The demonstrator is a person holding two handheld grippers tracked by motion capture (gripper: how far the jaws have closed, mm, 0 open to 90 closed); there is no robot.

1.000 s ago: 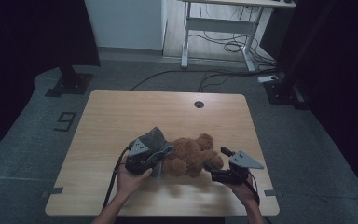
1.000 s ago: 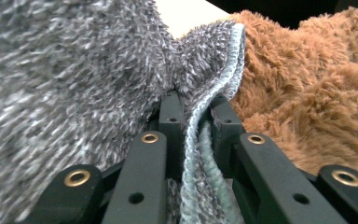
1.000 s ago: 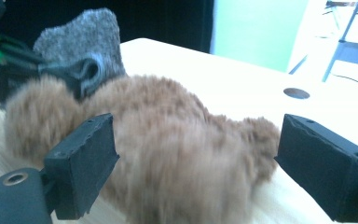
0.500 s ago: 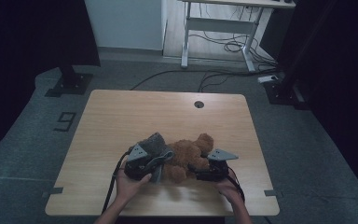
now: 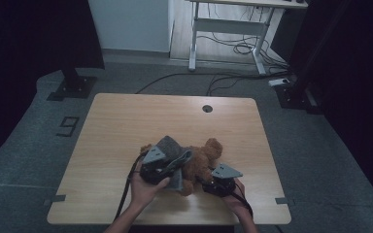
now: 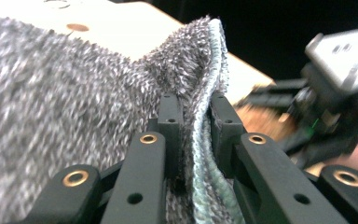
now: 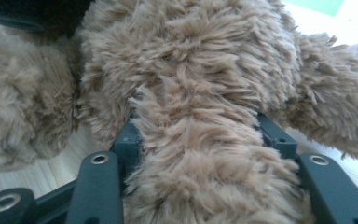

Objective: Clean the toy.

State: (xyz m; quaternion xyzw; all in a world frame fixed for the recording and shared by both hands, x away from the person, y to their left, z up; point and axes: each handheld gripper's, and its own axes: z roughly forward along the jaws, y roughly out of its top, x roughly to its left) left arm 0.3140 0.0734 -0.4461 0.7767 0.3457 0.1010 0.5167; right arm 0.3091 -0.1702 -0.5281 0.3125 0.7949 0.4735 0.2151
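We work at the near edge of the bench (image 5: 126,116) with a brown plush bear (image 5: 205,156) lying there and a grey knitted garment (image 5: 171,147) draped over its left part. Our left tool (image 5: 177,162) is clenched on the garment's hem: in the left gripper view the two jaws pinch a fold of grey knit (image 6: 74,93) with a pale green lining between them. Our right tool (image 5: 208,183) has just been closing, and in the right gripper view a furry limb of the bear (image 7: 200,154) sits between its jaws, which press against the pile on both sides, so we judge it grasped.

Both things look light and soft. The knit is limp and stretchy, so we expect it to sag and slide unless we hold it by the doubled hem, where the cloth is thickest. The bear is squashy; its fur gives under the pads and a limb can slip out, so a hold close to the body, where the stuffing is firmer, seems safest. Nothing here looks fragile.

Little stands in the way. The bench carries only a round cable hole (image 5: 207,108) near its far edge, well apart from our work. Our two tools sit near each other, so they and their trailing cables may crowd one another. Beyond the bench are a white desk frame (image 5: 228,29) with loose cables on the floor and dark stands at either side.
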